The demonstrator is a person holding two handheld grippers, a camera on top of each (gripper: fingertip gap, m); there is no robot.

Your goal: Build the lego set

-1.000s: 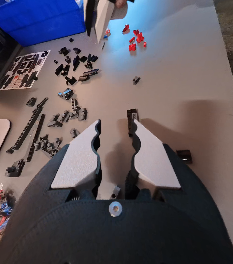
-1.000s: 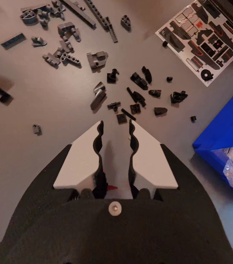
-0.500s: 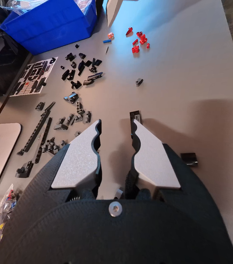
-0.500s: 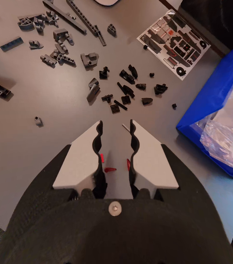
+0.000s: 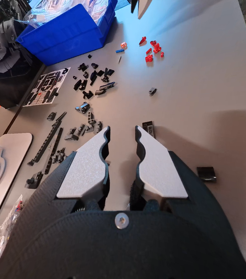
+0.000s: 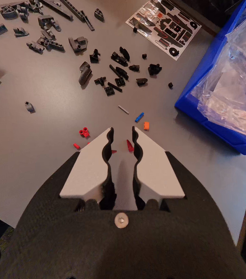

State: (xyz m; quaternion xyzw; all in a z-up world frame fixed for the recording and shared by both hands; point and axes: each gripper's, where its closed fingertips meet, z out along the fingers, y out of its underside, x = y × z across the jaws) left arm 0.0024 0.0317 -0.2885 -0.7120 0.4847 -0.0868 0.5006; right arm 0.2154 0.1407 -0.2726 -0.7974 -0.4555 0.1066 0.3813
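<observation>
The grey table [image 5: 194, 90] carries everything, and nothing on it is joined yet; the build looks barely begun. A blue bin [image 5: 68, 37] stuffed with clear plastic bags [image 6: 232, 75] sits at the table's far-left corner in the left wrist view, with a sticker sheet [image 5: 46, 87] lying just beside it.

The left gripper [image 5: 122, 129] hovers above bare table with its fingers moderately spread and nothing between them; a black plate [image 5: 148, 128] lies just beyond its right fingertip. The right gripper [image 6: 121, 128] is likewise parted and empty, raised over the red pieces [image 6: 84, 132].

The lego parts lie sorted by colour: long dark grey beams [image 5: 46, 141] at the left, a cluster of grey connectors [image 5: 83, 129] near them, black pieces [image 6: 119, 71] in the middle, red ones toward the right. A red pointed piece [image 6: 129, 145] sits between the right gripper's fingers in that view, below them on the table. Smallest are a blue pin [image 6: 139, 117], an orange piece [image 6: 146, 125] and a thin grey axle [image 6: 123, 109].

These parts are probably light, rigid and slick, likely to skid or flip if pinched off-centre. The long beams are best taken across their narrow width near mid-length; the tiny pins want a squeeze across their flanks with the fingertips touching the table.
</observation>
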